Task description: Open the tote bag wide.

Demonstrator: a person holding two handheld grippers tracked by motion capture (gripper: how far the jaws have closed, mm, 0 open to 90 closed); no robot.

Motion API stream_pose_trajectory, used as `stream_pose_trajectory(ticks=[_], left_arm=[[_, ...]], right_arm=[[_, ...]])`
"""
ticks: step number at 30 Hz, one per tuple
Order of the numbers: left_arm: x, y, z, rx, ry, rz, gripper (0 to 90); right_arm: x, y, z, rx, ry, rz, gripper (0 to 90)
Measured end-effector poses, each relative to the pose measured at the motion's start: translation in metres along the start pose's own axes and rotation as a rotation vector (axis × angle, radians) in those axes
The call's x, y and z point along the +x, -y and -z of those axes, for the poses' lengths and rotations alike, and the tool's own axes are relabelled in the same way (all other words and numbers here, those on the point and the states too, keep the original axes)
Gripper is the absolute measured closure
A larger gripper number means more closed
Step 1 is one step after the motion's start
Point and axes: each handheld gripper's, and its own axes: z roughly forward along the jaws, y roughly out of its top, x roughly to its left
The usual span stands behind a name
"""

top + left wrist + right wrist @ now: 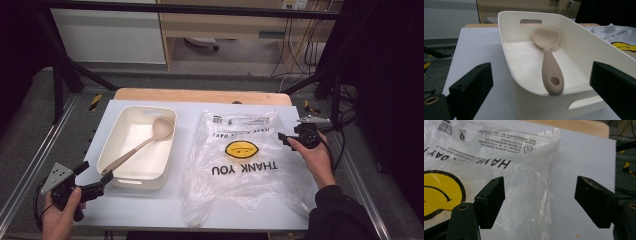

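High view, table: a white table top (150,205) carries a cream tub (114,146) at the left and a clear plastic bag (240,185) at the right, the two just beside each other.
High view, spoon: a beige spoon (142,145) lies slantwise inside the tub, bowl toward the far end, handle end resting at the near wall.
High view, left gripper: the left gripper (98,187) is held at the tub's near left corner, close to the spoon's handle end; jaws apart, nothing between them.
High view, right gripper: the right gripper (284,139) sits at the bag's right edge.
Left gripper view: the tub (524,105) stands between the widely parted jaws; the spoon (550,67) leans on the near wall, its handle end with a hole uppermost and untouched.
Right gripper view: the jaws stand wide open and empty; the bag's (524,195) crinkled edge lies under the gap, its yellow face print at the left, bare table (584,157) at the right.
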Motion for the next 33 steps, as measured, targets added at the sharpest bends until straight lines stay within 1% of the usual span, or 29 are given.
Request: stream_pose_trajectory(ticks=[1, 3, 5, 9, 14, 15, 17, 19, 20, 22, 23, 24, 25, 26, 29, 30, 31, 32, 33], left_arm=[[0.0, 0.0, 0.0, 0.0, 0.0, 0.0, 4.7], [0.0, 0.0, 0.0, 0.001, 0.0, 0.0, 4.7], [0.0, 0.0, 0.0, 0.0, 0.0, 0.0, 4.7], [0.0, 0.0, 0.0, 0.005, 0.002, 0.001, 4.7], [0.0, 0.0, -0.001, 0.004, -0.001, -0.001, 4.7], [0.0, 0.0, -0.001, 0.004, -0.002, -0.001, 4.7], [0.0, 0.0, -0.001, 0.006, -0.003, -0.002, 4.7], [0.0, 0.0, -0.001, 0.007, -0.003, -0.003, 4.7], [0.0, 0.0, -0.001, 0.006, -0.004, -0.003, 4.7], [0.0, 0.0, -0.001, 0.006, -0.003, -0.004, 4.7], [0.0, 0.0, -0.001, 0.006, -0.003, -0.004, 4.7], [0.0, 0.0, -0.001, 0.006, -0.005, -0.004, 4.7], [0.0, 0.0, -0.001, 0.006, -0.005, -0.004, 4.7], [0.0, 0.0, -0.001, 0.006, -0.005, -0.005, 4.7], [0.0, 0.0, 0.0, 0.005, -0.007, -0.003, 4.7], [0.0, 0.0, 0.0, 0.005, -0.007, -0.003, 4.7], [0.0, 0.0, 0.0, 0.006, -0.007, -0.005, 4.7], [0.0, 0.0, 0.0, 0.005, -0.008, -0.005, 4.7], [0.0, 0.0, 0.0, 0.005, -0.007, -0.006, 4.7]], right_arm=[[0.0, 0.0, 0.0, 0.0, 0.0, 0.0, 24.4], [-0.002, 0.003, -0.007, 0.025, -0.007, -0.003, 24.4], [-0.003, 0.006, -0.011, 0.045, -0.009, 0.007, 24.5], [-0.006, 0.009, -0.013, 0.061, -0.008, 0.006, 25.7], [-0.007, 0.013, -0.013, 0.06, -0.021, -0.002, 28.6], [-0.007, 0.015, -0.013, 0.06, -0.019, 0.004, 30.1], [-0.008, 0.02, -0.013, 0.064, -0.023, -0.008, 33.1], [-0.009, 0.021, -0.013, 0.062, -0.023, -0.007, 34.2], [-0.008, 0.025, -0.014, 0.07, -0.029, -0.005, 37.5], [-0.008, 0.026, -0.014, 0.07, -0.03, -0.001, 38.8], [-0.007, 0.028, -0.015, 0.074, -0.04, -0.001, 46.9], [-0.007, 0.029, -0.015, 0.075, -0.052, 0.004, 50.2], [-0.007, 0.029, -0.015, 0.075, -0.052, 0.004, 50.2], [-0.004, 0.03, -0.016, 0.075, -0.073, 0.008, 61.9], [0.0, 0.03, -0.017, 0.083, -0.106, 0.023, 81.4], [0.0, 0.03, -0.017, 0.083, -0.106, 0.023, 81.4], [0.001, 0.03, -0.017, 0.08, -0.11, 0.025, 87.0], [0.002, 0.029, -0.017, 0.072, -0.097, 0.017, 90.0], [0.002, 0.029, -0.017, 0.064, -0.1, 0.005, 90.0]])
